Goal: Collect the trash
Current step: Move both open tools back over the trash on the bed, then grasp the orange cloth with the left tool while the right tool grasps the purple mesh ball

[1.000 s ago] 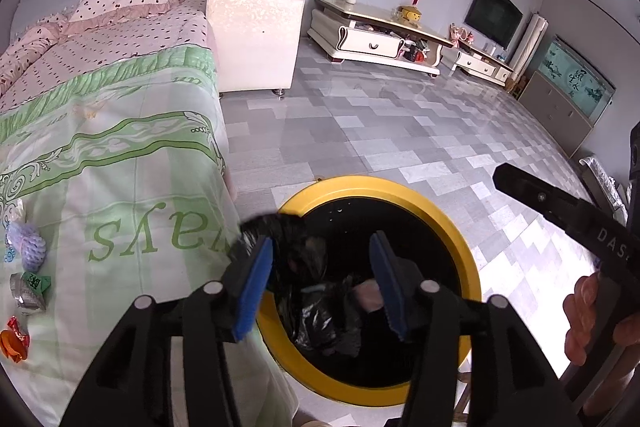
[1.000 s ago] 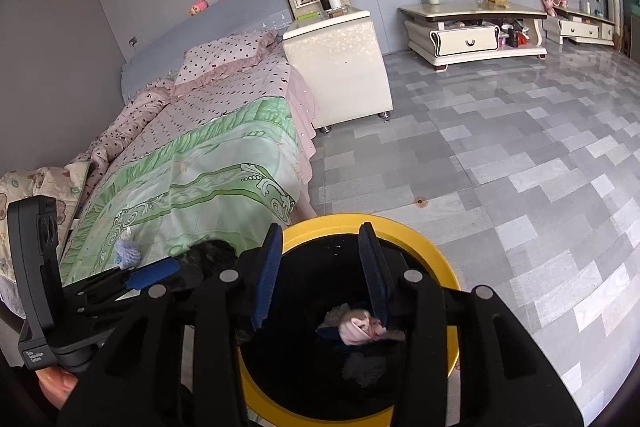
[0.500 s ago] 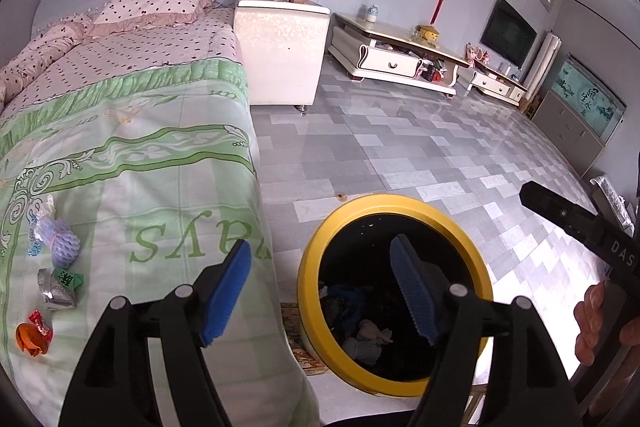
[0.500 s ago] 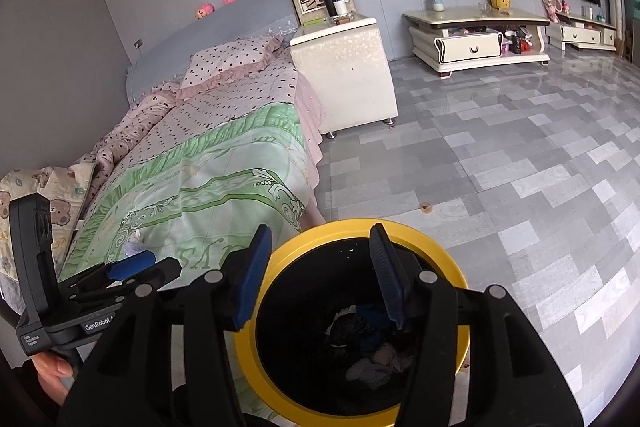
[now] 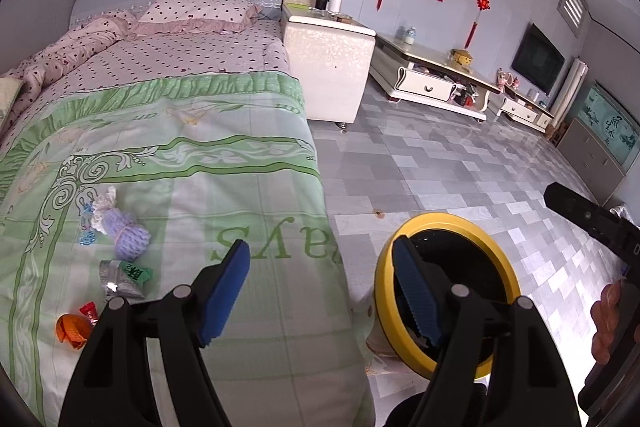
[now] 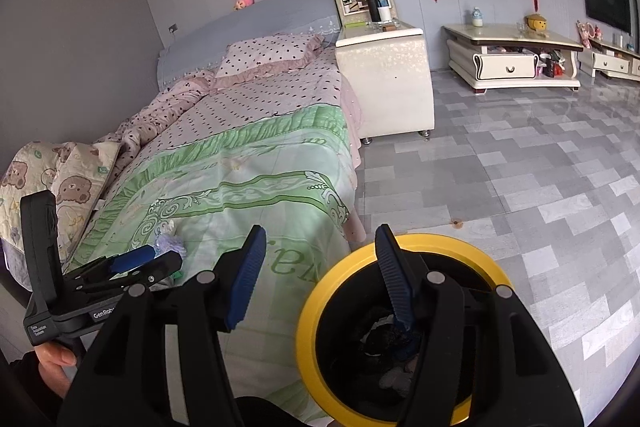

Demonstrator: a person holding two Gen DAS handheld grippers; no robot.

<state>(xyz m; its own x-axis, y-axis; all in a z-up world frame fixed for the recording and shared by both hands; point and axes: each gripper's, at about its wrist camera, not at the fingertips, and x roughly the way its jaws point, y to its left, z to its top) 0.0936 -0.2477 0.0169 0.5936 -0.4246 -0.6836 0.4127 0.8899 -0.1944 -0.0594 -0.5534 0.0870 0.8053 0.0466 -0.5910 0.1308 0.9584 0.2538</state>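
The remaining trash lies on the green bedspread, ahead and to the left of the left gripper: a lilac foam net, a silver-green wrapper and an orange scrap. The yellow-rimmed bin stands on the floor against the bed, under the right finger of each gripper, with dark pieces already inside. The left gripper stands wide and empty; the jaws of the right gripper have just been opening, with nothing between them. The next pick should probably start with the nearest wrapper, coming down steeply so the pads do not catch the cloth. The bedspread shows upside-down letters "ays"; the left tool's body reads "GenRob…" and "Data".
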